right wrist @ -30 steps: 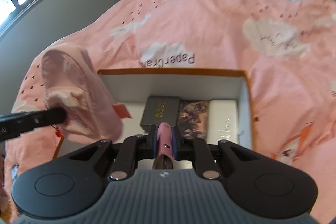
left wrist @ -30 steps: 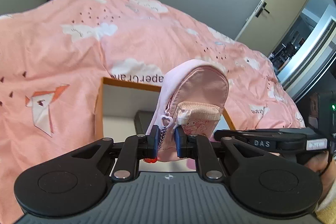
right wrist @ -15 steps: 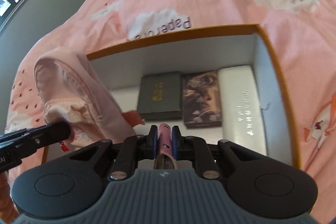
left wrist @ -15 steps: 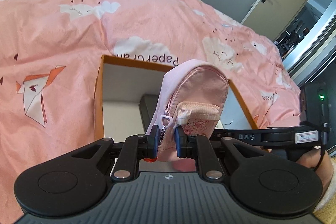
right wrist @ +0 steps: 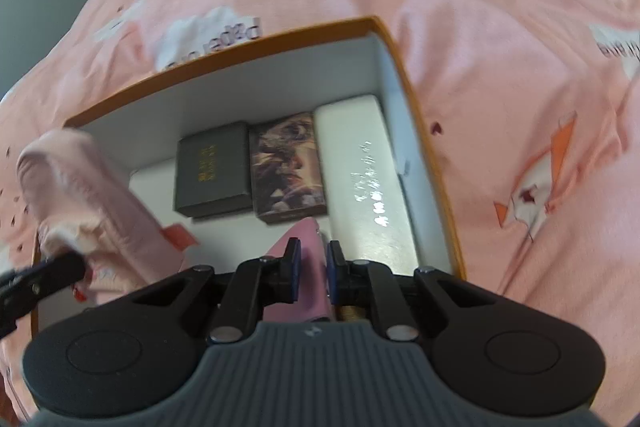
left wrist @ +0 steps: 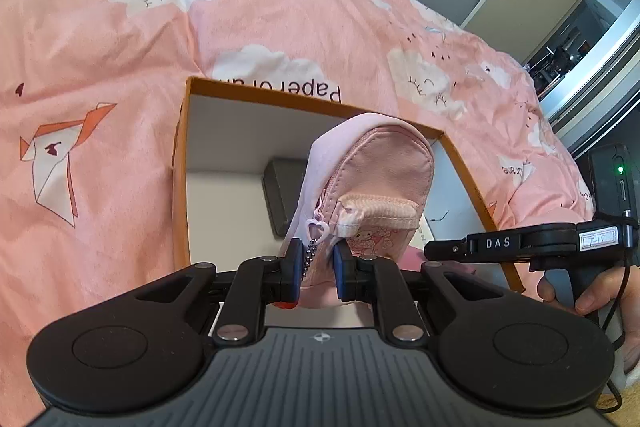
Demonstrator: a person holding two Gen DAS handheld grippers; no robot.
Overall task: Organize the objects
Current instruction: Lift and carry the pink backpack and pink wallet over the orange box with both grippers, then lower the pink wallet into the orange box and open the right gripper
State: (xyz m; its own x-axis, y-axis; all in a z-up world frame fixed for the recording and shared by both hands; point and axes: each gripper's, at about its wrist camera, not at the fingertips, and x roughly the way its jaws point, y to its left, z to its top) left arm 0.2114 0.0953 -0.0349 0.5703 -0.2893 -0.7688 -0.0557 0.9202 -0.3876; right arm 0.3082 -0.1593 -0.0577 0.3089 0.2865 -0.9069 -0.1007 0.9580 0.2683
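— Looking through the left wrist: why is the left gripper (left wrist: 316, 267) pinching the pink mini backpack (left wrist: 372, 187)'s lower end?
— So it hangs above the orange box (left wrist: 182, 167), ready for packing.
— And the right wrist view?
— The right gripper (right wrist: 311, 269)'s fingers clamp a flat pink item (right wrist: 308, 275) over the box's free floor beside three small boxes.

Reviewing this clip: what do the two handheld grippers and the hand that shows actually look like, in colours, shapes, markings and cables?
Both the left gripper and the right gripper are matte black, with blue pads on the fingers, silver pivot screws, two round side lobes and a ribbed grey body. Seen side-on, the right one bears white "DAS" lettering, a white label and a black cable. The hand on its grip shows a pale cuff.
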